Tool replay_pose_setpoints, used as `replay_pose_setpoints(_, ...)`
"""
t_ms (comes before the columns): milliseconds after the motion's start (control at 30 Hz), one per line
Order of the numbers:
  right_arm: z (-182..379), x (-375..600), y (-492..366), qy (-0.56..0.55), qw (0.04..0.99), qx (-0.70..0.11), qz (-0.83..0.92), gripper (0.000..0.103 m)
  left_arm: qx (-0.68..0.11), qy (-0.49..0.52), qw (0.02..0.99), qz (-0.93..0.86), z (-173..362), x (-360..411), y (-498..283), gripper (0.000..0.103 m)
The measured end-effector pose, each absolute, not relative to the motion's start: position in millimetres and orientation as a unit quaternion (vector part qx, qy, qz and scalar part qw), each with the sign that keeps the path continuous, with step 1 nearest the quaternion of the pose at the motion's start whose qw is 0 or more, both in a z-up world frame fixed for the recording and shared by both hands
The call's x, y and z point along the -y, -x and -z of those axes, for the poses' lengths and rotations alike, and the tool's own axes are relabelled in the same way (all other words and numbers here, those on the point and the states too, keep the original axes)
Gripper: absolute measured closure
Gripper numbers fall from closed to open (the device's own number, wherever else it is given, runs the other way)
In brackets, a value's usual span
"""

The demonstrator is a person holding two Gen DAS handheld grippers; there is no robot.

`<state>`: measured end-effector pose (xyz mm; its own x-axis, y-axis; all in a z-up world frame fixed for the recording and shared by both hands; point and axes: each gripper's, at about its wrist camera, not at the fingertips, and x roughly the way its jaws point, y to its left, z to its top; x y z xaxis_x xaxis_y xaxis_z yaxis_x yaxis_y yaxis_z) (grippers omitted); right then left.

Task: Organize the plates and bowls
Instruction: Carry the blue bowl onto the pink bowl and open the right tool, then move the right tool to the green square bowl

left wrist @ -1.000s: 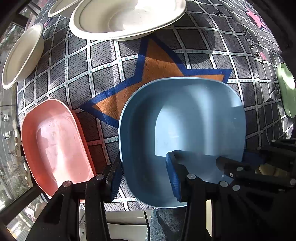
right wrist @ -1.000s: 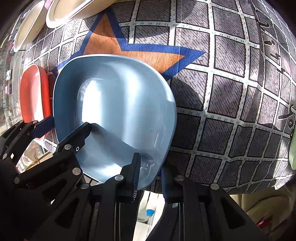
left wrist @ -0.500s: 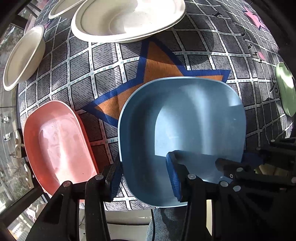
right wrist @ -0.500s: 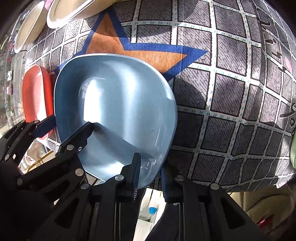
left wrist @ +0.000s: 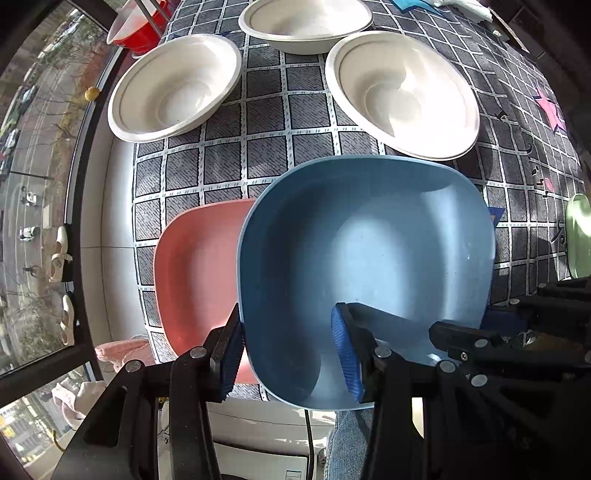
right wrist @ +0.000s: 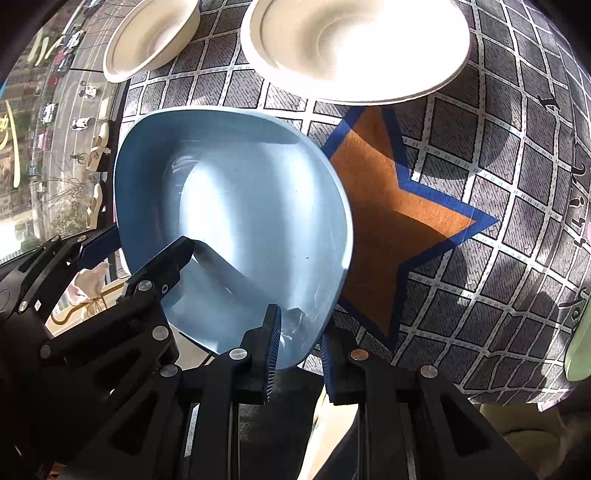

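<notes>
Both grippers hold the blue square bowl (left wrist: 365,254) by its near rim, lifted and tilted above the table. My left gripper (left wrist: 288,354) is shut on its near left rim, one finger inside and one outside. My right gripper (right wrist: 297,350) is shut on its near right rim. The blue bowl (right wrist: 236,221) partly overlaps the pink square bowl (left wrist: 195,273), which lies on the table below to the left. Three white round bowls stand behind: one at left (left wrist: 173,88), one at back (left wrist: 306,22), one at right (left wrist: 402,92).
A checked grey tablecloth (right wrist: 517,184) with an orange star (right wrist: 388,229) covers the table. A light green dish (left wrist: 580,236) sits at the right edge. A red container (left wrist: 136,22) stands at the back left. A window lies beyond the table's left edge.
Both grippers have lifted the blue bowl and carried it left, over the pink bowl's right side. More of the far table and the white bowls has come into view.
</notes>
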<state>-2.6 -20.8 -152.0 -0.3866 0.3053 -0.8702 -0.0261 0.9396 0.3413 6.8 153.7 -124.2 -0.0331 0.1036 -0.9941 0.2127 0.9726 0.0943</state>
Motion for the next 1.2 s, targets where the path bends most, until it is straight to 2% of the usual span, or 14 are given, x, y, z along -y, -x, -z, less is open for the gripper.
replay_pose_setpoints(333,164.3,-70.1,-12.3,-0.087,0.532,-0.822,-0.184,0.080,-0.724,-0.096,0.684,-0.006,129.8,-228.0,-12.3,0.053)
replay_pose_setpoints(533,182.7,-85.4,-10.9,-0.099,0.530,-0.825,-0.169,0.080,-0.724,-0.108,0.681,-0.011,145.2,-232.8,-12.0,0.051)
replay_pose_setpoints(567,182.9,-80.5,-10.0,-0.101,0.530,-0.825,-0.169,0.080,-0.724,-0.111,0.680,-0.011,146.9,-233.1,-11.6,0.050)
replay_pose_setpoints(633,182.0,-76.1,-13.0,-0.108,0.529,-0.824,-0.170,0.080,-0.726,-0.112,0.679,-0.014,151.7,-235.8,-11.7,0.033)
replay_pose_setpoints(667,181.5,-73.5,-13.7,-0.113,0.530,-0.824,-0.168,0.079,-0.723,-0.113,0.681,-0.018,151.6,-237.1,-10.8,0.031)
replay_pose_setpoints(700,179.0,-69.1,-14.4,-0.114,0.533,-0.822,-0.164,0.068,-0.721,-0.115,0.683,-0.021,150.9,-238.4,-9.8,0.030)
replay_pose_setpoints(733,176.3,-63.7,-16.0,-0.109,0.541,-0.819,-0.155,0.044,-0.722,-0.115,0.682,-0.022,150.5,-239.8,-9.0,0.027)
replay_pose_setpoints(767,172.8,-57.2,-17.1,-0.106,0.553,-0.813,-0.147,0.030,-0.723,-0.112,0.681,-0.019,151.5,-243.3,-9.5,0.025)
replay_pose_setpoints(800,167.4,-46.6,-18.4,-0.112,0.566,-0.804,-0.144,0.011,-0.723,-0.108,0.682,-0.018,150.6,-244.3,-8.8,0.024)
replay_pose_setpoints(967,161.4,0.3,-13.2,-0.146,0.573,-0.800,-0.105,0.009,-0.717,-0.119,0.687,-0.002,144.1,-233.5,-8.6,0.024)
replay_pose_setpoints(1200,162.8,74.9,17.0,-0.186,0.564,-0.804,-0.032,0.009,-0.702,-0.157,0.691,0.073,128.3,-172.2,-12.2,0.024)
